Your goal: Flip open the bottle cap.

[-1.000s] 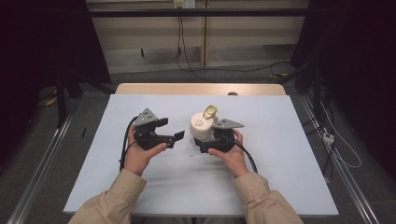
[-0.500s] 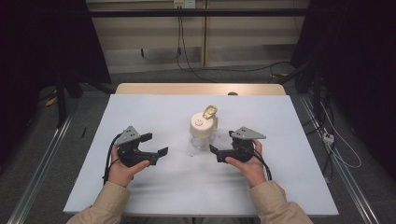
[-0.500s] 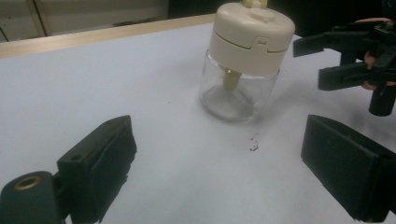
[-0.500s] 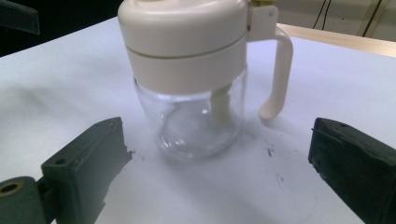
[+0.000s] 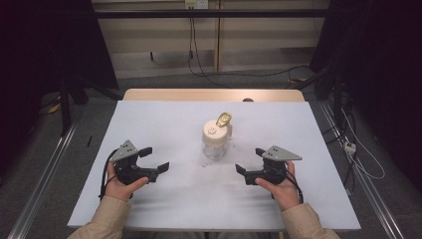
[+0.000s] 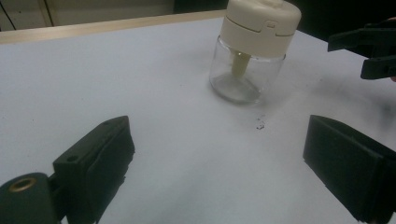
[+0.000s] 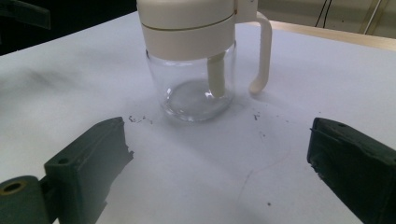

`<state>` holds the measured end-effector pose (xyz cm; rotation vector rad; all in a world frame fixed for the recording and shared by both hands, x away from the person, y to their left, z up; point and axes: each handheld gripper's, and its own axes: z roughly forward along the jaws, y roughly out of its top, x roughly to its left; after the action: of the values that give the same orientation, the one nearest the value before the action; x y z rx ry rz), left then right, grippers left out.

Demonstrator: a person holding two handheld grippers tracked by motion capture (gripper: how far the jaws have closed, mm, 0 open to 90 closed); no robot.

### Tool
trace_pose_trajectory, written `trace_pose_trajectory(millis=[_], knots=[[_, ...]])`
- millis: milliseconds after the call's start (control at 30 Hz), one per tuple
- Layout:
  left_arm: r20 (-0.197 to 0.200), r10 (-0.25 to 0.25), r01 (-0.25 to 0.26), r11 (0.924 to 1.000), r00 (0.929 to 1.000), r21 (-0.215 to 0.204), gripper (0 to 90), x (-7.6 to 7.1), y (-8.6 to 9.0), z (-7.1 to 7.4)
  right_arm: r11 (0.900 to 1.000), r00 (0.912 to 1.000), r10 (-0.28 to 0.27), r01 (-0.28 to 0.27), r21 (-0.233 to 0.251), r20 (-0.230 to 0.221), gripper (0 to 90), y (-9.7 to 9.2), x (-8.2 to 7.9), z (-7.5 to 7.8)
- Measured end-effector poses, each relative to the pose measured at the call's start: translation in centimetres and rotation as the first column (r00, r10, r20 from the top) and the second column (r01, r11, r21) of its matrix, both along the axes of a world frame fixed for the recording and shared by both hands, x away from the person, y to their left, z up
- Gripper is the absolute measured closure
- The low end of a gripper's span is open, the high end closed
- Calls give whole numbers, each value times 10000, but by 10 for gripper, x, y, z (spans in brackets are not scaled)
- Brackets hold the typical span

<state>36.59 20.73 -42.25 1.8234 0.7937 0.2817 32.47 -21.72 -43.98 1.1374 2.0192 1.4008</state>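
Note:
A clear glass jar (image 5: 215, 147) with a cream lid (image 5: 214, 133) stands upright mid-table, a gold piece (image 5: 224, 119) perched on the lid's far side. In the left gripper view the jar (image 6: 247, 60) sits ahead to the right. In the right gripper view the jar (image 7: 191, 70) is close ahead, and a cream handle (image 7: 264, 51) hangs down its side. My left gripper (image 5: 155, 158) rests left of the jar, well apart from it; its jaws have just been opening, with nothing between them (image 6: 217, 135). My right gripper (image 5: 249, 160) stands open to the jar's right, also empty (image 7: 215, 140).
The white table sheet (image 5: 169, 117) ends at a wooden strip (image 5: 209, 94) at the back. Small dark specks (image 6: 260, 125) lie on the sheet by the jar's base. Metal rails (image 5: 45, 169) run along both sides of the table, and cables lie on the floor behind.
Both hands have drawn back from the jar, outward and toward the near edge. The right gripper, which was against the jar, is now clear of it. The jar has stayed put.

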Motion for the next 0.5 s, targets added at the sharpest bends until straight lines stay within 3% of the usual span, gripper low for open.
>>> trace_pose_trajectory(millis=[500], knots=[[-109,199,-198,9997,9997,148,74,-4,16,-6,9999,10000,-96,97,-76,22,42,-22,-17,-2]])
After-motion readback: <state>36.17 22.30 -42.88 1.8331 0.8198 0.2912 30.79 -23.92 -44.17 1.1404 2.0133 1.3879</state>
